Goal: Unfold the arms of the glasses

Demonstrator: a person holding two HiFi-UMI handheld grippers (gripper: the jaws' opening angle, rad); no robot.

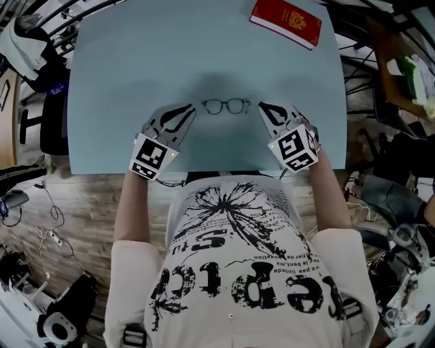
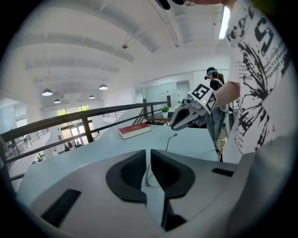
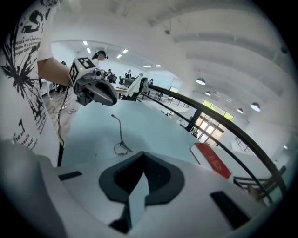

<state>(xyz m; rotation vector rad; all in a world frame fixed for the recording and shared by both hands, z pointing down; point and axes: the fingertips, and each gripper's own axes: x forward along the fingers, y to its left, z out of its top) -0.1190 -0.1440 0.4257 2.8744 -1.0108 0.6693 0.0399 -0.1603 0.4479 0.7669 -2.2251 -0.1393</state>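
Thin dark-rimmed glasses (image 1: 225, 106) lie on the pale blue table (image 1: 136, 68), near its front edge. My left gripper (image 1: 196, 106) hovers just left of them, its jaws shut with nothing between them. My right gripper (image 1: 261, 107) hovers just right of them, also shut and empty. In the left gripper view, part of the frame (image 2: 147, 174) shows past the closed jaws, and one thin arm (image 2: 171, 142) sticks out beyond. In the right gripper view the glasses (image 3: 121, 148) lie ahead with a thin arm (image 3: 117, 128) pointing toward the left gripper (image 3: 111, 100).
A red book (image 1: 285, 20) lies at the table's far right edge. Chairs, bags and cables crowd the floor on both sides of the table. The person's torso is close against the front edge.
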